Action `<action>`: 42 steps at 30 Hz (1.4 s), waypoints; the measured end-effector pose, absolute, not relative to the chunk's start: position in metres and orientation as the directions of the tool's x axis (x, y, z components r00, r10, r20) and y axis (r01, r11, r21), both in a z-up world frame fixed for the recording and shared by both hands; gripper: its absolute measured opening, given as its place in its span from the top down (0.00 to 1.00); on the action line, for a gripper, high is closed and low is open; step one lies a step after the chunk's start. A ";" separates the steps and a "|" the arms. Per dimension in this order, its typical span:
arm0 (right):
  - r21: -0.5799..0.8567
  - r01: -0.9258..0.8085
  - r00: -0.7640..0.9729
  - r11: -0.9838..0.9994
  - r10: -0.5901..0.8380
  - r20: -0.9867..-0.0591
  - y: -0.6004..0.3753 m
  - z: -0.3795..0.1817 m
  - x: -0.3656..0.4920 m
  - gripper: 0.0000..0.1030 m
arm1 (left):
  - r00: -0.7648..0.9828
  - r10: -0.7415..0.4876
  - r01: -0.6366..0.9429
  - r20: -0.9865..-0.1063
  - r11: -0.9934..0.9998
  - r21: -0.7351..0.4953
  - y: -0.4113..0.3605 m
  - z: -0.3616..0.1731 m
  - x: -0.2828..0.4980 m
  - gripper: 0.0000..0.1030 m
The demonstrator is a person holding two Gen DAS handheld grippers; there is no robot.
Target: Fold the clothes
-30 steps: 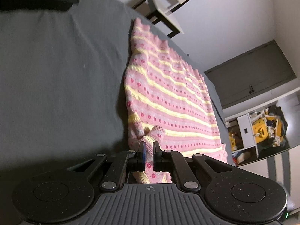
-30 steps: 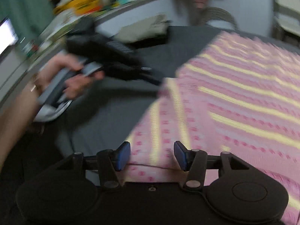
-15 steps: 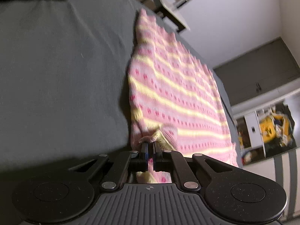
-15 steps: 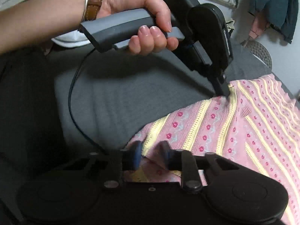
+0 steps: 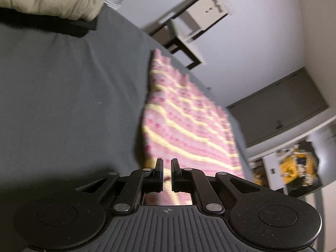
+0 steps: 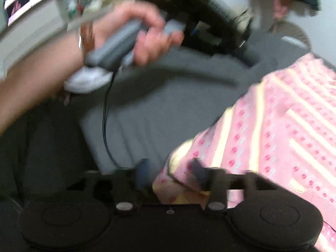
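While R jaws gape, L pinches sweater [image 5: 184, 126].

Low wrist views, seemingly sharing sweater [image 5: 184, 126]

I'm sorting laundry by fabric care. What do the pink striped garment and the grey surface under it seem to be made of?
The pink striped garment looks like a soft knit, perhaps wool or acrylic: ribbed hem, dotted bands, matte. The grey surface looks like smooth matte woven cloth, perhaps cotton, with soft creases. Motion blur hides finer weave.
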State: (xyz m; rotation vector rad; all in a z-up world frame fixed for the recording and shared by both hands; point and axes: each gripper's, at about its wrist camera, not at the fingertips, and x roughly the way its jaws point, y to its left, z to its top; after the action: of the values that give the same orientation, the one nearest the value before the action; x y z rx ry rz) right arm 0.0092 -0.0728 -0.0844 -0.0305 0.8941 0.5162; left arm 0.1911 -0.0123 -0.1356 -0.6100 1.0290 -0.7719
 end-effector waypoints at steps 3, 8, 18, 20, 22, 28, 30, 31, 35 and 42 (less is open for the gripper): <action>0.209 -0.332 0.583 0.920 0.374 -0.721 -0.099 -0.070 0.007 0.43 | 0.262 -0.789 0.305 -0.555 0.614 -0.728 -0.023 -0.137 0.190 0.96; 0.170 -0.060 0.577 0.984 0.173 -0.798 -0.153 -0.078 0.010 0.48 | 0.158 -0.798 0.418 -0.581 0.587 -0.693 -0.049 -0.137 0.179 0.96; 0.446 0.059 0.527 0.893 0.352 -0.774 -0.190 -0.101 0.010 0.96 | 0.084 -0.831 0.512 -0.550 0.510 -0.691 -0.064 -0.126 0.163 0.96; 0.462 0.054 0.517 0.885 0.371 -0.771 -0.190 -0.099 0.008 0.96 | 0.081 -0.825 0.517 -0.559 0.514 -0.684 -0.065 -0.126 0.162 0.96; 0.481 0.052 0.504 0.875 0.393 -0.769 -0.190 -0.097 0.004 0.96 | 0.081 -0.822 0.519 -0.564 0.518 -0.680 -0.066 -0.126 0.161 0.96; 0.433 0.097 0.484 0.896 0.338 -0.807 -0.193 -0.104 -0.007 0.83 | 0.094 -0.827 0.514 -0.554 0.517 -0.685 -0.065 -0.126 0.163 0.96; 0.392 0.092 0.512 0.915 0.294 -0.807 -0.191 -0.097 -0.009 0.66 | 0.111 -0.825 0.507 -0.554 0.526 -0.683 -0.062 -0.125 0.164 0.96; 0.351 0.064 0.543 0.934 0.262 -0.798 -0.186 -0.089 -0.011 0.64 | 0.121 -0.824 0.502 -0.553 0.531 -0.683 -0.061 -0.125 0.164 0.96; 0.309 -0.192 0.534 0.931 0.363 -0.763 -0.152 -0.064 -0.011 0.64 | 0.168 -0.826 0.458 -0.538 0.549 -0.699 -0.051 -0.124 0.170 0.96; -0.140 -0.631 0.520 0.763 0.283 -0.806 -0.063 -0.074 -0.017 0.67 | 0.200 -0.818 0.421 -0.539 0.568 -0.707 -0.043 -0.127 0.175 0.96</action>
State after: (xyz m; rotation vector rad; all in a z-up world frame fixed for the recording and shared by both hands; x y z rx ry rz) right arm -0.0172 -0.0631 -0.0740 -0.4498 0.8613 0.5707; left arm 0.1748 -0.0433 -0.1269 -0.4563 1.0440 -0.9086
